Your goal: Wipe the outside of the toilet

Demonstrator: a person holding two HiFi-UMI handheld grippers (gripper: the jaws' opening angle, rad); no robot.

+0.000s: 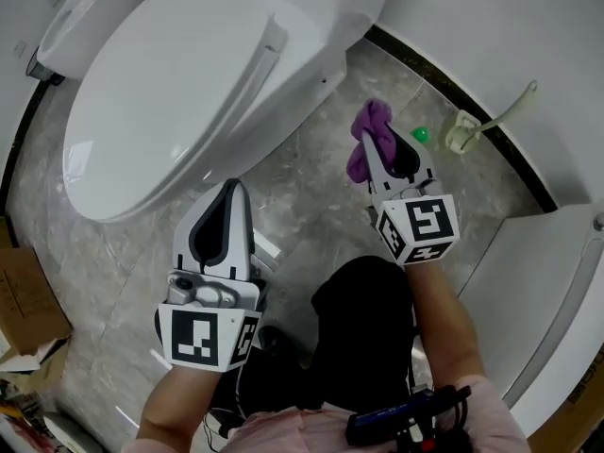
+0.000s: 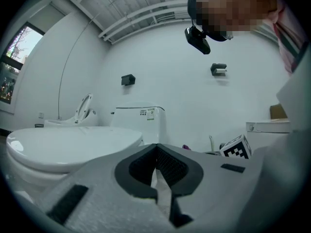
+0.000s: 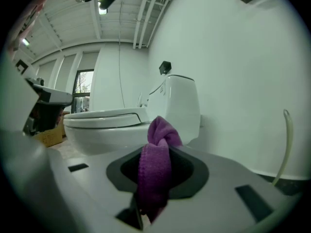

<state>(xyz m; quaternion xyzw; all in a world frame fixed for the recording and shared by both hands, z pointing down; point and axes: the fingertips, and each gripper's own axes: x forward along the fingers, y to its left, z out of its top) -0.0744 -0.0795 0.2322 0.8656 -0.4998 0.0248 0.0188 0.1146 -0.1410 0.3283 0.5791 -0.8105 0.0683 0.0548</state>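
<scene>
Head view: white toilet [image 1: 189,92], lid down, on a grey marbled floor [image 1: 311,225]. Left gripper [image 1: 233,189] points at the toilet's front rim, tips close under it; contact not readable. Right gripper [image 1: 370,142] sits off the toilet's right flank, floor showing between them. Purple cloth [image 1: 370,125] bunches out past its tips toward the toilet. Pale green brush [image 1: 481,125] lies beyond the right gripper, on the far side from the toilet, against the wall. Cardboard box [image 1: 24,291] on the floor to the toilet's left

Left gripper view: jaws pressed together, nothing between them. Toilet bowl and lid fill the left, just ahead of the tips. A tank [image 2: 138,123] shows behind the toilet. Right gripper's marker cube [image 2: 235,148] shows low, right of the toilet

Right gripper view: jaws clamped on the purple cloth, which runs up between them and ends in a folded knot above the tips. Toilet stands ahead and left of the cloth, apart from it
</scene>
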